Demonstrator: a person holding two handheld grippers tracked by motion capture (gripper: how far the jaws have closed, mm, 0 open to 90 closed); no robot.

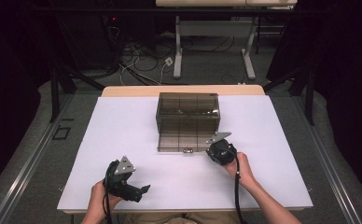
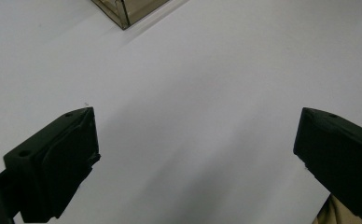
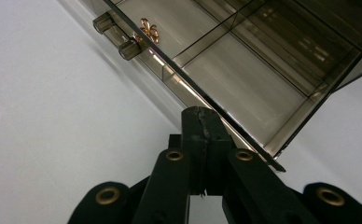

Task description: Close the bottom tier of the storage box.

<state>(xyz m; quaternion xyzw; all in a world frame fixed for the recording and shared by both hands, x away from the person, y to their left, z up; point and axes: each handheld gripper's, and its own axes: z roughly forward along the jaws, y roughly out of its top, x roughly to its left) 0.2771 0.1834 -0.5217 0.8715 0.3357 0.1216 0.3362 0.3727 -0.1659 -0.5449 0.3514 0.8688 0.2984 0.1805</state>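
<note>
I have the right gripper [image 3: 202, 119] at the front edge of the smoky clear box [image 1: 188, 113], which sits centre frame in the high view toward the far side of the white counter [image 1: 123, 130]. Its drawer [image 1: 182, 137] is pulled out toward me. My right fingers are pressed together, holding nothing, tips against or just short of the drawer's front wall; I cannot tell which. The little knobs [image 3: 118, 35] and a gold flower ornament [image 3: 149, 30] lie upper left in the right gripper view. My left gripper [image 1: 131, 184] idles lower left, fingers [image 2: 60, 163] spread wide over bare counter. My worry: pushing off-centre may skew and jam the drawer, or slide the unbraced box away.
</note>
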